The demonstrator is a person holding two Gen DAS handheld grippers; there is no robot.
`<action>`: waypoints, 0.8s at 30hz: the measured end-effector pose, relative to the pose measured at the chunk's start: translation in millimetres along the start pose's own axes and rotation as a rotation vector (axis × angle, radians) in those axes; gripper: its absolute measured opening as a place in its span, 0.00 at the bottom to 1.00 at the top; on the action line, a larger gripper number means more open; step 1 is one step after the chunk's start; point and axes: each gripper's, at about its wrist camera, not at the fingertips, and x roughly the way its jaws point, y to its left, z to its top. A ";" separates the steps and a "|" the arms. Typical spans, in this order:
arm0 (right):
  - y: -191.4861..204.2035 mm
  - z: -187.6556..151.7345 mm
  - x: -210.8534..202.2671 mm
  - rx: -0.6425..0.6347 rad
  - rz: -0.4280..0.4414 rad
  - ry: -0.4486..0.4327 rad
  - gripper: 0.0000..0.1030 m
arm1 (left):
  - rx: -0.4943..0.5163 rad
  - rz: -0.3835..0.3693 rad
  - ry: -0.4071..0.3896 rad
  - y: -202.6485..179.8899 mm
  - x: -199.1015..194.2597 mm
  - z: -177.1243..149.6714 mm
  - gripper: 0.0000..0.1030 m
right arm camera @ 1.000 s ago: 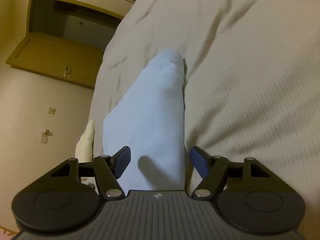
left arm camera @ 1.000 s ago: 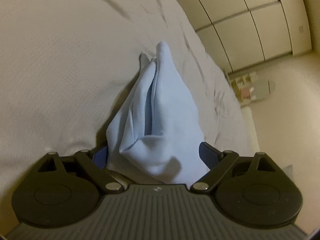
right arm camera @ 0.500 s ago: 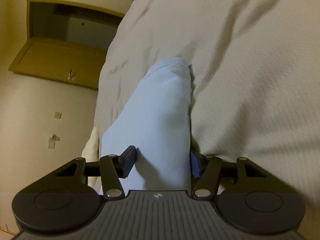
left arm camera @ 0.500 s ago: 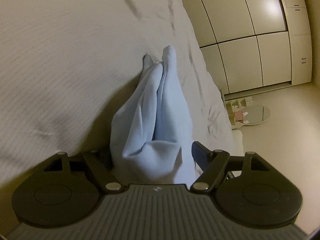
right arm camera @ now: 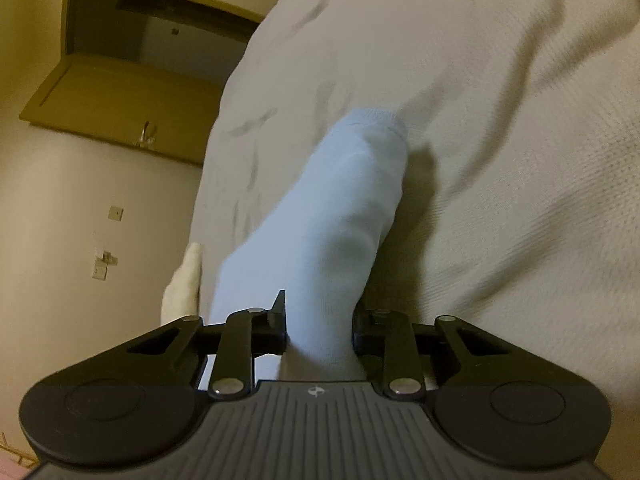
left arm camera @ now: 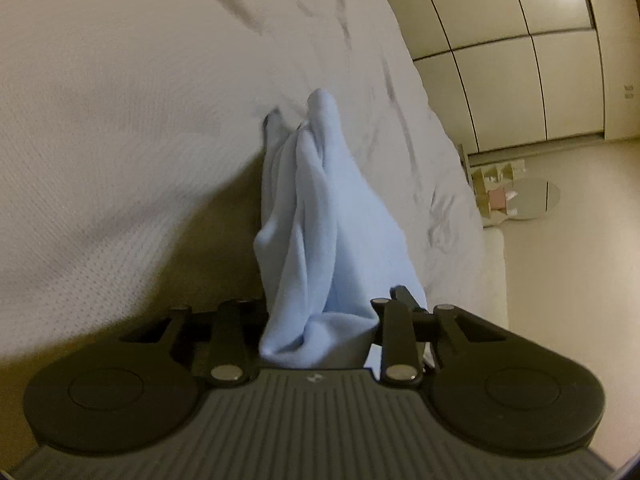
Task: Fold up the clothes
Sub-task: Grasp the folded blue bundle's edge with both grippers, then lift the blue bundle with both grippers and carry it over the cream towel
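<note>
A light blue garment (left arm camera: 320, 220) hangs bunched in folds from my left gripper (left arm camera: 320, 316), which is shut on its near end above the white bed (left arm camera: 120, 120). In the right wrist view the same light blue garment (right arm camera: 332, 232) runs away from my right gripper (right arm camera: 320, 332), which is shut on it; its ribbed far end lies against the bed (right arm camera: 500, 140). The fingertips of both grippers are mostly hidden by cloth.
Cream wardrobe doors (left arm camera: 520, 40) stand beyond the bed, with a small round mirror (left arm camera: 536, 196) and boxes on the floor. In the right wrist view an open brown door (right arm camera: 120, 96) and a white cloth (right arm camera: 184, 288) lie off the bed's left edge.
Both grippers have closed on the blue garment, from open around it to shut. The cloth is now gathered tighter and lifted off the bed.
</note>
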 end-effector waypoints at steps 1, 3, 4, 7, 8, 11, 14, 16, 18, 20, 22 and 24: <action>12.9 -0.4 -3.2 -0.007 -0.006 -0.003 0.26 | -0.003 0.001 0.000 -6.1 -8.3 5.0 0.25; 40.3 -2.0 -9.2 -0.023 -0.016 -0.001 0.26 | -0.010 0.004 -0.001 -18.2 -25.3 15.2 0.25; 53.9 -3.5 -11.8 -0.026 -0.019 0.003 0.26 | -0.013 0.004 -0.001 -24.4 -36.3 21.6 0.25; 95.2 -9.4 -14.4 -0.019 -0.022 0.014 0.26 | -0.024 0.006 0.002 -38.5 -70.6 39.7 0.25; 109.1 -11.3 -14.1 -0.013 -0.023 0.016 0.26 | -0.034 0.006 0.006 -42.1 -83.6 48.4 0.25; 155.4 -23.2 -9.4 0.013 -0.032 0.018 0.25 | -0.058 0.009 0.027 -52.3 -124.4 77.5 0.24; 204.3 -39.8 -3.9 0.042 -0.032 0.008 0.25 | -0.038 0.023 0.043 -65.4 -171.1 111.1 0.24; 234.3 -50.9 4.7 0.049 -0.013 0.000 0.25 | -0.019 0.031 0.028 -71.1 -198.0 129.9 0.24; 258.7 -57.8 17.7 0.059 0.012 0.000 0.25 | -0.001 0.039 0.013 -76.8 -224.9 148.7 0.24; 279.5 -61.9 31.7 0.063 0.031 0.007 0.25 | 0.010 0.047 -0.002 -79.1 -248.5 163.0 0.24; 297.6 -63.0 43.2 0.056 0.041 0.019 0.25 | 0.008 0.050 -0.021 -78.0 -267.7 172.0 0.24; 315.4 -63.5 54.8 0.047 0.049 0.036 0.25 | -0.006 0.049 -0.047 -75.8 -285.2 178.1 0.24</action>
